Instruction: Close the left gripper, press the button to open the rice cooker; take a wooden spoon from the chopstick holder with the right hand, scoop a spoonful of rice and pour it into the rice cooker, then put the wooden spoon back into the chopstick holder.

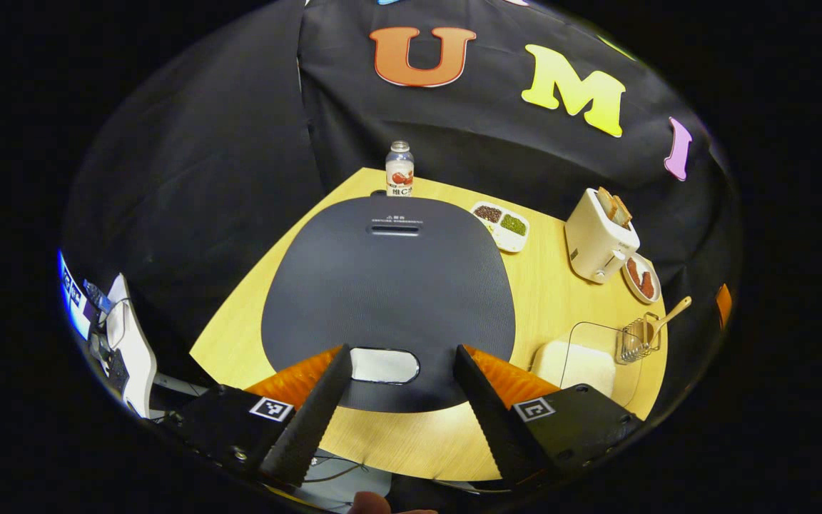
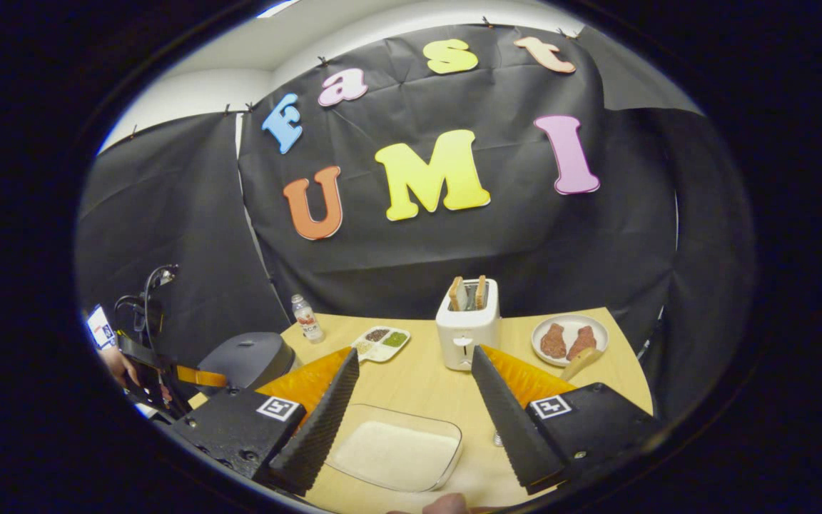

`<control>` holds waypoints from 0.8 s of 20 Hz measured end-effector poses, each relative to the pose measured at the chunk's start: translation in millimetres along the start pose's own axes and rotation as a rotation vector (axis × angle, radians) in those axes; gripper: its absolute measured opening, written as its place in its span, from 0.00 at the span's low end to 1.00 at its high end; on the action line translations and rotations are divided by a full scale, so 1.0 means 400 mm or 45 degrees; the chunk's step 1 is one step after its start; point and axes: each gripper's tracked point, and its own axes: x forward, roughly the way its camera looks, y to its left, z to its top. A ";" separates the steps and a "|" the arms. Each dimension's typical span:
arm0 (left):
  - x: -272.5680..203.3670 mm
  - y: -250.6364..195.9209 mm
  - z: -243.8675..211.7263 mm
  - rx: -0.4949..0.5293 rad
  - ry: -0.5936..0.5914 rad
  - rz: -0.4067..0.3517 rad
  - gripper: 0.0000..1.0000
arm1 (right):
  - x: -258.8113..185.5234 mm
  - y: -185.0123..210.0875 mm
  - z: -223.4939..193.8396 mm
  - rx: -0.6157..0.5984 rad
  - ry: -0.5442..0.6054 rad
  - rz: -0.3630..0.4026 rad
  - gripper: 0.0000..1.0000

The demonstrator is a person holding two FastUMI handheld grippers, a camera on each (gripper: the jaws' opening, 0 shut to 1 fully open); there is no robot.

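The dark grey rice cooker (image 1: 389, 285) lies shut just below my left gripper (image 1: 402, 353). The gripper is open, and the cooker's pale oval button (image 1: 384, 365) sits between its fingertips. To the right, a wire chopstick holder (image 1: 639, 339) holds a wooden spoon (image 1: 671, 314), beside a clear container of white rice (image 1: 575, 364). My right gripper (image 2: 415, 353) is open and holds nothing, hovering above the rice container (image 2: 397, 450). The rice cooker (image 2: 250, 360) stands to its left. Beside the cooker, a hand (image 2: 115, 364) holds the left gripper (image 2: 161, 378).
On the wooden table (image 1: 546, 285) stand a white toaster (image 1: 600, 235) with bread, a plate of food (image 1: 643, 278), a divided dish of beans (image 1: 501, 225) and a small bottle (image 1: 399, 169). The toaster (image 2: 467, 321) and plate (image 2: 569, 339) lie beyond the right gripper.
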 end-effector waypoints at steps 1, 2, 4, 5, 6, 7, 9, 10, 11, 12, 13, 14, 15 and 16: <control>-0.012 -0.002 0.010 0.005 -0.009 0.004 0.97 | 0.000 0.003 -0.001 0.003 -0.001 0.008 1.00; -0.016 -0.003 0.006 0.007 -0.016 0.005 0.96 | 0.000 0.006 -0.002 0.007 0.001 0.017 1.00; -0.021 -0.016 -0.004 0.001 0.011 -0.019 0.97 | 0.005 0.016 -0.004 0.010 0.007 0.040 1.00; -0.025 -0.021 -0.010 0.008 0.019 -0.024 0.97 | 0.006 0.019 -0.003 0.008 0.006 0.046 1.00; -0.023 -0.017 -0.022 0.018 0.038 -0.020 0.96 | 0.005 0.020 -0.001 0.005 0.004 0.049 1.00; -0.019 -0.011 -0.036 0.026 0.054 -0.012 0.96 | 0.000 0.021 0.000 0.004 0.002 0.052 1.00; -0.020 -0.010 -0.034 0.014 0.041 -0.016 0.97 | -0.004 0.022 0.009 -0.002 -0.010 0.054 1.00; -0.025 -0.009 -0.046 0.006 0.059 -0.017 0.96 | -0.005 0.017 0.012 -0.007 -0.015 0.050 1.00; -0.028 -0.008 -0.049 0.003 0.059 -0.017 0.97 | -0.009 0.016 0.010 -0.008 -0.014 0.049 1.00; -0.025 -0.008 -0.051 -0.001 0.050 -0.021 0.97 | -0.012 0.013 0.011 -0.003 -0.018 0.044 1.00; -0.017 -0.008 -0.068 -0.017 0.075 -0.024 0.97 | -0.013 0.010 0.010 0.005 -0.020 0.040 1.00; -0.022 -0.008 -0.068 -0.036 0.057 -0.021 0.98 | -0.014 0.010 0.006 0.015 -0.016 0.038 1.00; -0.012 -0.006 -0.076 -0.045 0.076 -0.023 1.00 | -0.016 0.013 0.003 0.025 -0.013 0.038 1.00; -0.024 -0.004 -0.064 -0.034 0.040 -0.021 0.96 | -0.018 0.015 0.002 0.031 -0.011 0.035 1.00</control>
